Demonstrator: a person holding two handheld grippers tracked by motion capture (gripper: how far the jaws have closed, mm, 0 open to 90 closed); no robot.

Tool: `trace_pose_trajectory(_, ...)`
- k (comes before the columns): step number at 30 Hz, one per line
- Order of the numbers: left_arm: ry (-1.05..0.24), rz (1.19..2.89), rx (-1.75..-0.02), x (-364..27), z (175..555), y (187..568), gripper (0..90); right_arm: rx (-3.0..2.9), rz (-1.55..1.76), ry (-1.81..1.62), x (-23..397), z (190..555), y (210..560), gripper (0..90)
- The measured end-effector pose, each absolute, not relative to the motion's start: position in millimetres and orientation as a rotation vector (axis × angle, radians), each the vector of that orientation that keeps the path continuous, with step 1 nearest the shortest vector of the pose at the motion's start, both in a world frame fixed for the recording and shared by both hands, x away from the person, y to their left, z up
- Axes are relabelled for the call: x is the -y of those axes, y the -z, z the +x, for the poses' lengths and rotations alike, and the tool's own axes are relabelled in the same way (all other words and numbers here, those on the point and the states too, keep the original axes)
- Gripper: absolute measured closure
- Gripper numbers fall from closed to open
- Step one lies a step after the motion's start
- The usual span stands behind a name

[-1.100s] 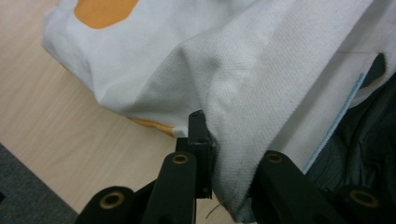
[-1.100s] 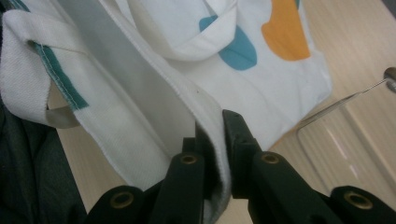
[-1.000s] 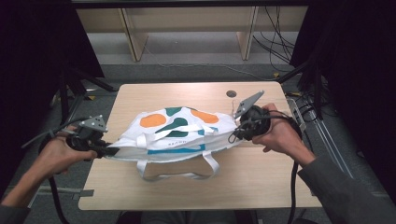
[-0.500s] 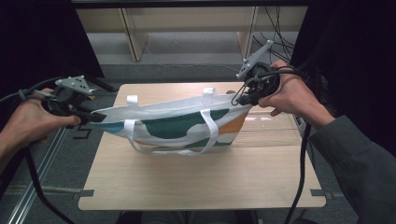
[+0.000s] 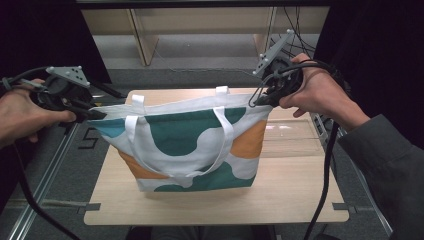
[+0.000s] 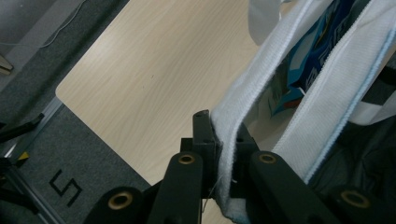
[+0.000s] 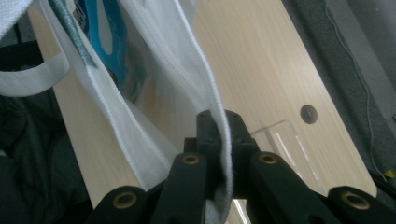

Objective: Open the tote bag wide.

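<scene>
From the high view, the tote bag (image 5: 185,145) hangs stretched above the desk (image 5: 300,200), left gripper (image 5: 95,114) and right gripper (image 5: 265,97) each clamped on a top corner. In the left gripper view only the rim hem (image 6: 229,154) is pinched; it could slip out. The right gripper view shows an equally thin bite, so a stronger pull may drop the bag.

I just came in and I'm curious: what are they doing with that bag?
A person is holding up a white fabric tote bag with teal and orange blobs above a light wooden table. The left claw pinches the bag's top edge at one end and the right claw pinches it at the other, so the bag hangs stretched between them. Its white strap handles droop down the front. The bag's mouth gapes a little, with something blue printed inside.
</scene>
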State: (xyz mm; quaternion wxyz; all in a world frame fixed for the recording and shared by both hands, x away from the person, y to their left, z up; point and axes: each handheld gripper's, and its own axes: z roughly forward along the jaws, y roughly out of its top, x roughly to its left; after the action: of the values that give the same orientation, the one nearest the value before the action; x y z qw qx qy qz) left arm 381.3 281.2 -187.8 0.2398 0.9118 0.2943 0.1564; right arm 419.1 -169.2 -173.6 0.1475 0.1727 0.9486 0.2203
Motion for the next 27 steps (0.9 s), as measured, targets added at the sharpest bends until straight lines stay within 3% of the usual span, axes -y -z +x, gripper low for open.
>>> trace_pose_trajectory(4,-0.357,2.516,-0.829,-282.2,389.2,205.0,85.6,-2.757,0.54,-0.629,168.6,416.3,179.0,87.3)
trace_pose_trajectory(18,-0.336,2.537,-0.848,-274.9,404.8,240.3,85.2,-2.774,0.589,-0.538,166.5,428.6,214.0,87.2)
trace_pose_trajectory(27,-0.233,2.555,-0.821,-269.3,402.7,287.6,85.0,-2.813,0.589,-0.519,170.2,429.0,253.1,87.0)
